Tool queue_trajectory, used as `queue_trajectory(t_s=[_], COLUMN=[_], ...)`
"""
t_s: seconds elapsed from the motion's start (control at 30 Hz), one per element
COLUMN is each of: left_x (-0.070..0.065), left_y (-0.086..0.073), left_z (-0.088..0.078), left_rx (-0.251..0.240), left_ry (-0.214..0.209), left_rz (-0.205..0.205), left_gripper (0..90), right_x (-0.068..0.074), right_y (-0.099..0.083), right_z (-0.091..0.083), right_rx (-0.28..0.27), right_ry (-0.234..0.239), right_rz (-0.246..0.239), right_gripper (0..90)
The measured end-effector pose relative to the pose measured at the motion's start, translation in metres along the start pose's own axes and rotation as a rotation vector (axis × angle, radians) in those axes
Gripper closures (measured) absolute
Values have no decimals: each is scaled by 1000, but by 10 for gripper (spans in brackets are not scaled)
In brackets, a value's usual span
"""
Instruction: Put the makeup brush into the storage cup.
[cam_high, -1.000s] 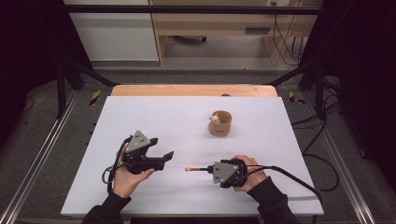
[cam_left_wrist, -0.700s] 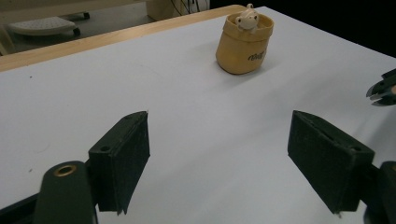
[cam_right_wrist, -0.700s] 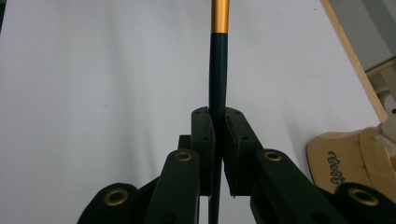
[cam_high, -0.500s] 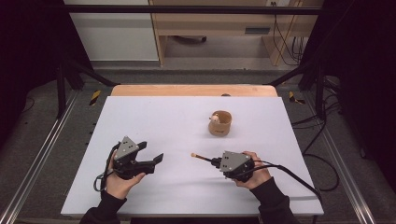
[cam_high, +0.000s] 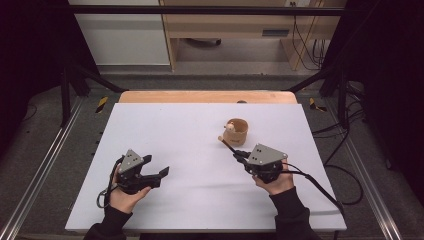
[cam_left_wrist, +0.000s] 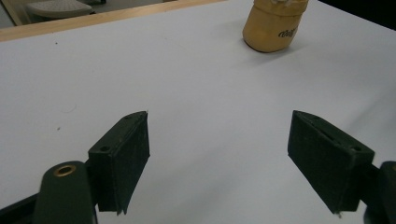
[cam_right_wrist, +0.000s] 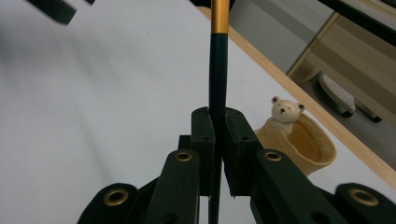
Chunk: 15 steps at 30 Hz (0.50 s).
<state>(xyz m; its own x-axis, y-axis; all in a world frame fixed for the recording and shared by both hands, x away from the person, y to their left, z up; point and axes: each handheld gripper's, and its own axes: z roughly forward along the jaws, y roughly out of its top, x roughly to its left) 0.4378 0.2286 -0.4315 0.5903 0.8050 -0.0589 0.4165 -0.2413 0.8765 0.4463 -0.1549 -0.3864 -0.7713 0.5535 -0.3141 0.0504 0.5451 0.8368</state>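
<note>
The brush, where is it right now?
In the high view the brush is clamped in the right gripper on the table's right half, its tip just beside the bear cup.

High view: above my table (cam_high: 200, 125), facing forward, down. Gripper views: low, close along my jaws. Shared: yellow cup (cam_high: 236, 131) (cam_left_wrist: 274, 25) (cam_right_wrist: 303, 149).

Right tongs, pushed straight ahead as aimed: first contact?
Probably the tan cup. The right tongs are shut on a black stick whose tip leads toward the cup's near side; depth is unclear, so it may pass just beside it.
</note>
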Motion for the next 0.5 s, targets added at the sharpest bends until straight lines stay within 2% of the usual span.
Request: queue_trajectory(t_s=[0.07, 0.1, 0.13, 0.17, 0.2, 0.27, 0.33, 0.5], left_x=[0, 0, 0, 0, -1, -1, -1, 0], left_y=[-1, -1, -1, -2, -2, -3, -3, -4], left_z=[1, 1, 1, 2, 3, 3, 4, 4], left_rx=[6, 6, 10, 10, 14, 17, 19, 19], left_ry=[2, 2, 1, 1, 2, -1, -2, -3], left_rz=[1, 1, 1, 2, 2, -1, -2, -3], left_gripper=[204, 204, 204, 204, 204, 204, 204, 205], right_x=[-4, -4, -9, -9, -14, -16, -23, -30], right_y=[2, 2, 3, 3, 5, 5, 7, 8], right_z=[-1, -1, -1, -1, -1, -2, -2, -2], right_rx=[-26, -26, -47, -47, -65, -73, -97, -118], right_ry=[-16, -16, -32, -32, -47, -53, -72, -84], right_rz=[34, 34, 68, 68, 100, 113, 155, 200], right_gripper=[837, 837, 837, 837, 837, 837, 837, 837])
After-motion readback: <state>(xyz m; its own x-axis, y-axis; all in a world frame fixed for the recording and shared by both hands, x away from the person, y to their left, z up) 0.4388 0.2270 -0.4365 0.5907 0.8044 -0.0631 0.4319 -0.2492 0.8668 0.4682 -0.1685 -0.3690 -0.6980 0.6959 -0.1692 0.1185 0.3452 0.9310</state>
